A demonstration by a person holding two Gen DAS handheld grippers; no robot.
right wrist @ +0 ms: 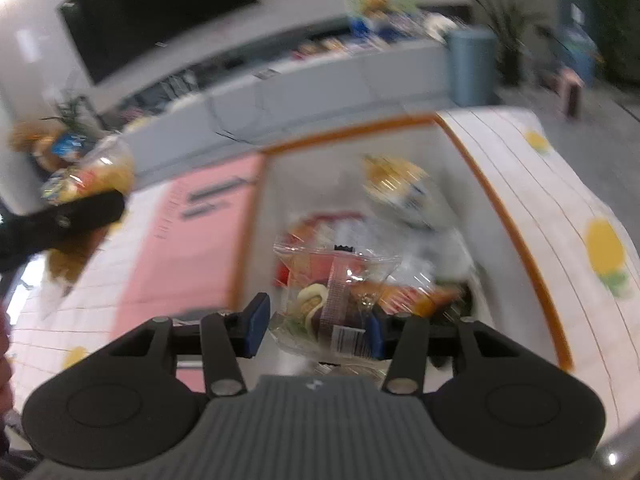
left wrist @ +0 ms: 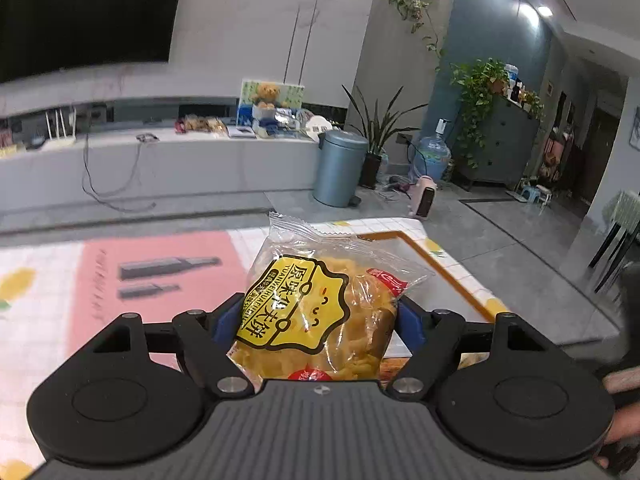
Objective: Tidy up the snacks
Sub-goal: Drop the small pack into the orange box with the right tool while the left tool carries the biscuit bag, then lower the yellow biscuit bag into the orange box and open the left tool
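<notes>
Snacks fill both grippers: the left gripper (left wrist: 320, 320) clamps a clear bag of yellow crisps with a yellow label (left wrist: 316, 312) above the lemon-print tablecloth (left wrist: 36, 312), while the right gripper (right wrist: 316, 324), nearly closed, pinches a small clear wrapped snack (right wrist: 336, 292) over the orange-rimmed white tray (right wrist: 516, 232) crowded with packets, left of a pink sheet (right wrist: 192, 248).

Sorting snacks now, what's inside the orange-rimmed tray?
In the orange-rimmed tray lie several blurred snack packets. The clear packet in the right gripper covers whatever lies beneath.
</notes>
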